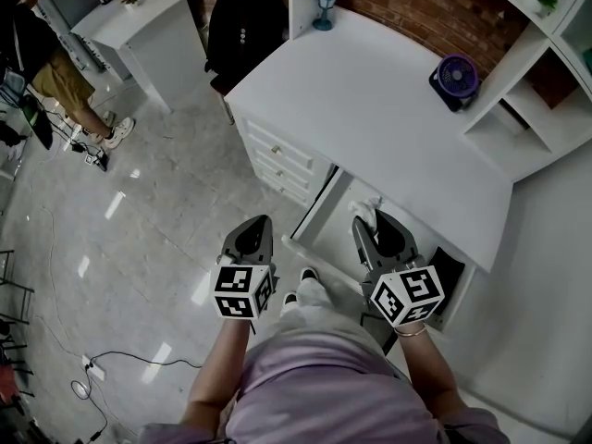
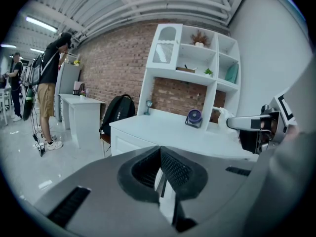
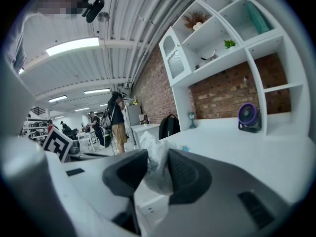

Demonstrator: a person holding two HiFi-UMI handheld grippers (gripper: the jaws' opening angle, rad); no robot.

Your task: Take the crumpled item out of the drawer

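The crumpled item (image 3: 154, 174), a wad of thin white material, sits pinched between the dark pads of my right gripper (image 3: 157, 154). In the head view that wad (image 1: 363, 212) sticks out of the right gripper (image 1: 367, 222), held in the air just in front of the white desk's (image 1: 370, 109) near edge. The left gripper view shows the same wad (image 2: 222, 116) at the tip of the right gripper's fingers (image 2: 243, 123). My left gripper (image 2: 161, 152) is shut with nothing between its pads; it hangs level with the right one, over the floor (image 1: 252, 233).
Under the desk's left end is a white drawer unit (image 1: 277, 161) with its fronts closed. A purple fan (image 1: 455, 80) and a blue goblet (image 1: 324, 9) stand on the desk. White shelving (image 1: 527, 91) is at the right, a black backpack (image 1: 245, 21) behind, and a person (image 1: 55, 72) far left.
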